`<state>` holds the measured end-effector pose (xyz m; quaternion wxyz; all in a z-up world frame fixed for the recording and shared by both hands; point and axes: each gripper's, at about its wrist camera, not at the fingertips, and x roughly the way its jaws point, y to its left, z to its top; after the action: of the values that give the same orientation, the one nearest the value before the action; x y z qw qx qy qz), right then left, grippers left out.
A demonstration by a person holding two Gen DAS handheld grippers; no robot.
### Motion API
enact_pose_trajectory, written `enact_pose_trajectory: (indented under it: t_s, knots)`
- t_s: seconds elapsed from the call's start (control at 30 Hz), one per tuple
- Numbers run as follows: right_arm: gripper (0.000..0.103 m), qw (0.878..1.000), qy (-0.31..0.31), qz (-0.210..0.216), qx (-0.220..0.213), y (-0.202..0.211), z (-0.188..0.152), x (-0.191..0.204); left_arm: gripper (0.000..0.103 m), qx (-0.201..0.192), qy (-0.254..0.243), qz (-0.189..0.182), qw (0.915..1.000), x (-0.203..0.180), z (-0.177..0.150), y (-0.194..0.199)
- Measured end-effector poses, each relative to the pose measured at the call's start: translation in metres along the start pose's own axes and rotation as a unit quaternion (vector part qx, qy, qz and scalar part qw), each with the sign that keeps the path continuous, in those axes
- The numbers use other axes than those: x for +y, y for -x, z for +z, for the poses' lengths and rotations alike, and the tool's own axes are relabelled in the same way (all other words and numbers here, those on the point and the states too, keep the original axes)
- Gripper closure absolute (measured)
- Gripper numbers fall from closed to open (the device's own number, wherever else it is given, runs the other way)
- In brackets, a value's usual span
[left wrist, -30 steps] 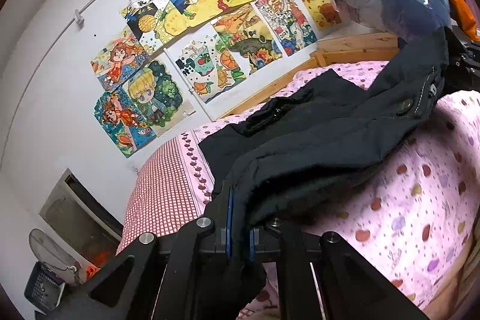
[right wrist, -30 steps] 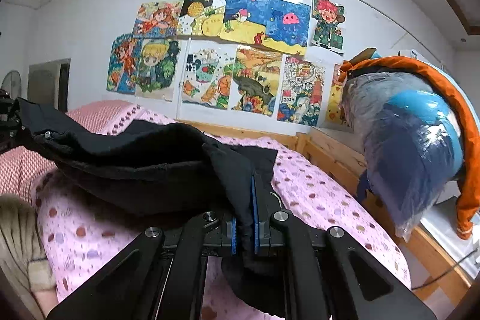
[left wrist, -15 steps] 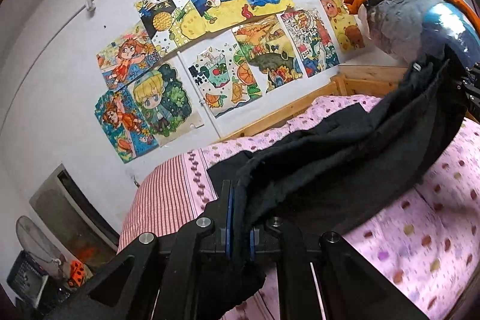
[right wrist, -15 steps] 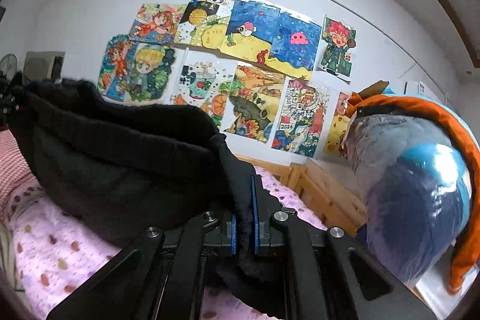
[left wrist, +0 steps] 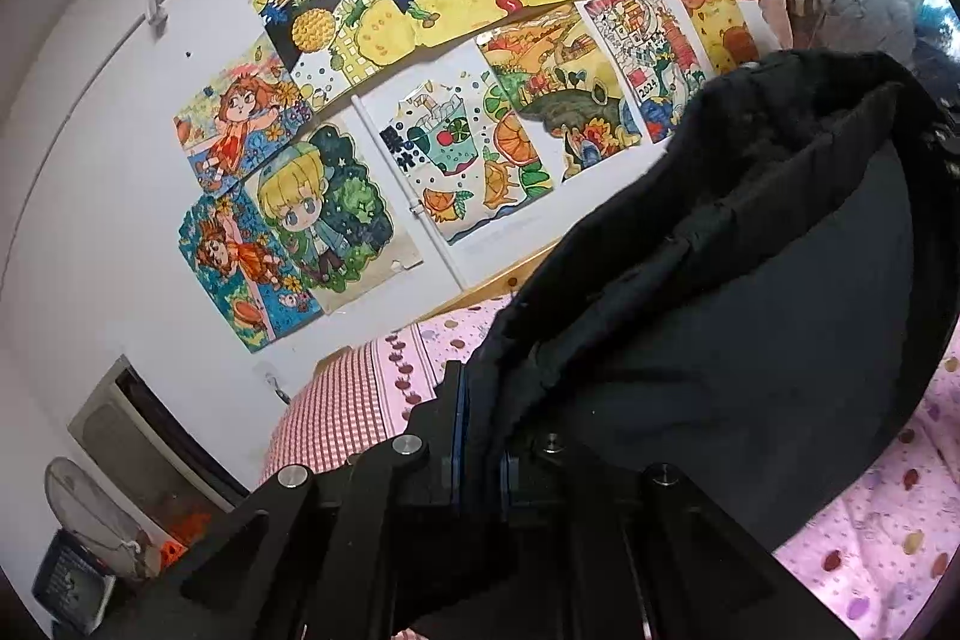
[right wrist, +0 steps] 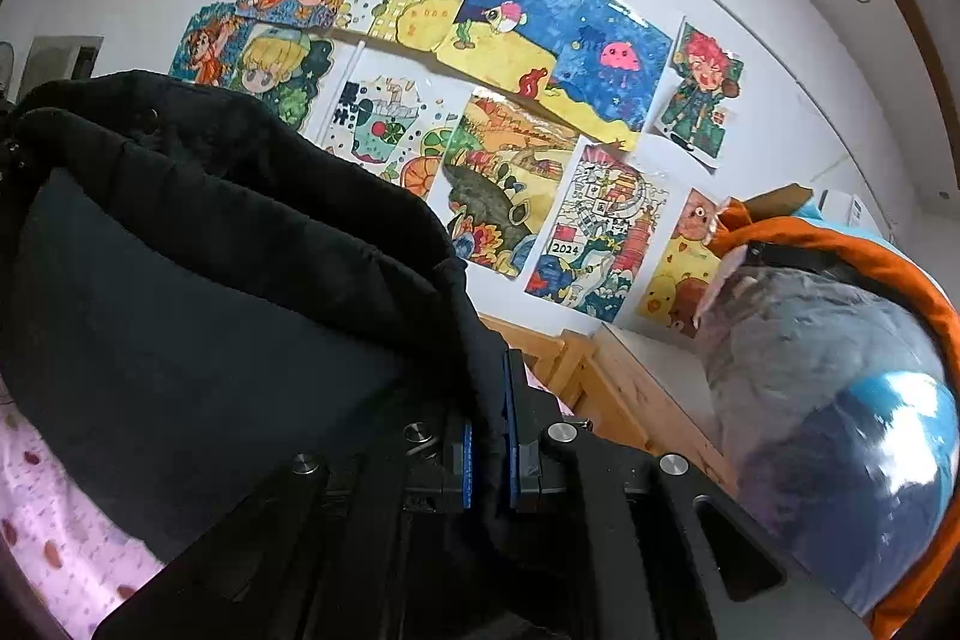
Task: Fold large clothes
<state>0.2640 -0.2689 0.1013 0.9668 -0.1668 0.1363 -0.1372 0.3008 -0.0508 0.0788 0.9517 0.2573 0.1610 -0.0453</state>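
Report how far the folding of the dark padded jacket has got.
Done: both grippers have a grip. The left gripper and right gripper are each shut on an edge of the dark padded jacket. In hand: it hangs stretched between them above the pink dotted bedsheet. Left: no fold shows yet; laying it flat and folding remain.

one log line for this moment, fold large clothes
left gripper: shut on coat | right gripper: shut on coat | coat: held up between both, sagging over bed | fold: not yet made
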Motion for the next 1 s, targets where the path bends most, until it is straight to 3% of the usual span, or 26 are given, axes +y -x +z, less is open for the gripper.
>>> enact_pose_trajectory:
  t_s: [0.57,0.8,1.0]
  knots:
    - [0.096,0.999,0.027,-0.009,0.031,-0.142,0.012,0.038,0.095,0.042,-0.021,0.030,0.9985,-0.014,0.024,-0.144]
    - [0.096,0.995,0.078,-0.023,0.052,-0.202,0.003,0.058,0.095,0.066,-0.017,0.036,0.9970,-0.027,0.031,-0.206]
    - [0.096,0.993,0.076,-0.010,0.087,-0.240,-0.011,0.067,0.095,0.094,-0.002,0.030,0.9951,-0.041,0.030,-0.251]
